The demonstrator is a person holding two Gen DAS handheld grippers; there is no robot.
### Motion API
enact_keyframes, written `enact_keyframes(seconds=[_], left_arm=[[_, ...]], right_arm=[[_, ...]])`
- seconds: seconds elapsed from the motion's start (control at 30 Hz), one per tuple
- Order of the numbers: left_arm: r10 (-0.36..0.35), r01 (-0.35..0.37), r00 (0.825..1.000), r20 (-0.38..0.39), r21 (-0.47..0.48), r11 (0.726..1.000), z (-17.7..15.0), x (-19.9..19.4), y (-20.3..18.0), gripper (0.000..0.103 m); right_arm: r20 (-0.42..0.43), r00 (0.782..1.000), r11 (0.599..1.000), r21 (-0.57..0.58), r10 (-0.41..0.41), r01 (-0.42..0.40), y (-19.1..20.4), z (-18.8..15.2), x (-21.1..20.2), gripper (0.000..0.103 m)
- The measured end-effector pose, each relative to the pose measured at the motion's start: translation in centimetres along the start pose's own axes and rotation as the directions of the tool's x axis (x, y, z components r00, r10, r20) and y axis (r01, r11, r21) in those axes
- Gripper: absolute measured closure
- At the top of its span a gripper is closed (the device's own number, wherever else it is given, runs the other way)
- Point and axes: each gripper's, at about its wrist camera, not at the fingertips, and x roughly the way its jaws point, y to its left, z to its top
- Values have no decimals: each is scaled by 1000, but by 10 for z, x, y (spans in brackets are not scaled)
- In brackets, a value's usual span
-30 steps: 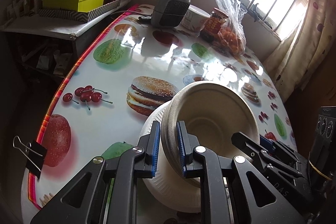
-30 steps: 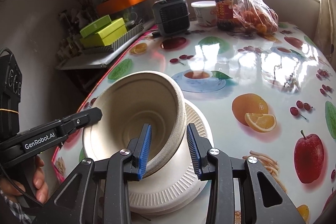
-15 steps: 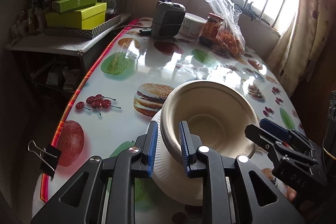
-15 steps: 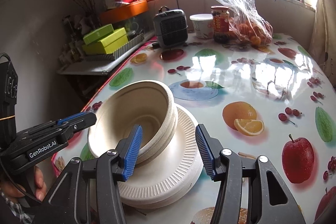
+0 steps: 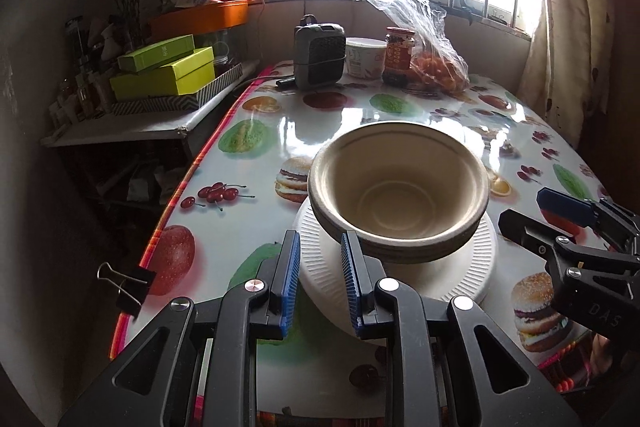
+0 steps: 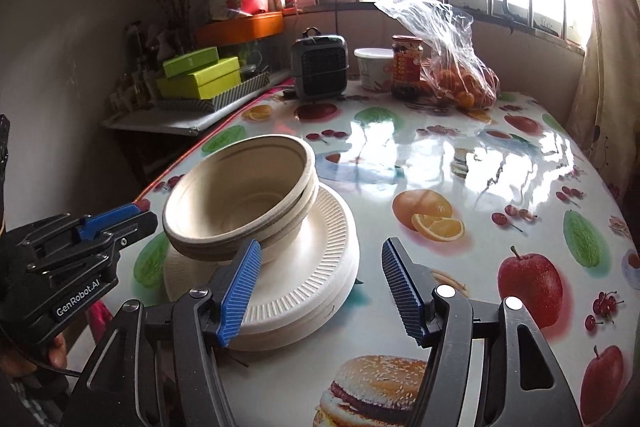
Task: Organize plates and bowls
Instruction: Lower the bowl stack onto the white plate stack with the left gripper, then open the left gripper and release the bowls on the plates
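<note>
— Bowls (image 6: 240, 199) sit nested on the plates (image 6: 304, 267), near-left on the table (image 6: 460, 155); our right gripper (image 6: 320, 291) has just been opening, nothing between.

— Left gripper (image 5: 320, 283) (jaws narrow, empty) sits nearer, stack just beyond.

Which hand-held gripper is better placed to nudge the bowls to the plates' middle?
Left, probably. The left hand-held gripper has its tips beside the rim of the bowls, on the side they are offset toward on the plates. The right hand-held gripper, whose jaws have just been opening, sits empty at the plates' near edge.
</note>
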Motion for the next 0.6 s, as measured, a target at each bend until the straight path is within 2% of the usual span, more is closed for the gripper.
enact_keyframes(seconds=[0.17,0.27,0.4,0.6], left_arm=[[31,-31,999,-6,4,1000,-13,-1,-10,81],[14,-14,1000,-12,-11,1000,-20,-3,-16,81],[32,-31,999,-20,29,999,-24,-3,-27,81],[-3,4,999,-52,9,1000,-31,-1,-32,81]], right_arm=[[-14,1000,1000,11,-7,7,-4,-15,-2,33],[-13,1000,999,30,-8,9,-7,-21,-6,29],[-17,1000,999,43,-27,27,-10,-28,-7,25],[-42,998,998,32,-45,47,-12,-41,-7,23]])
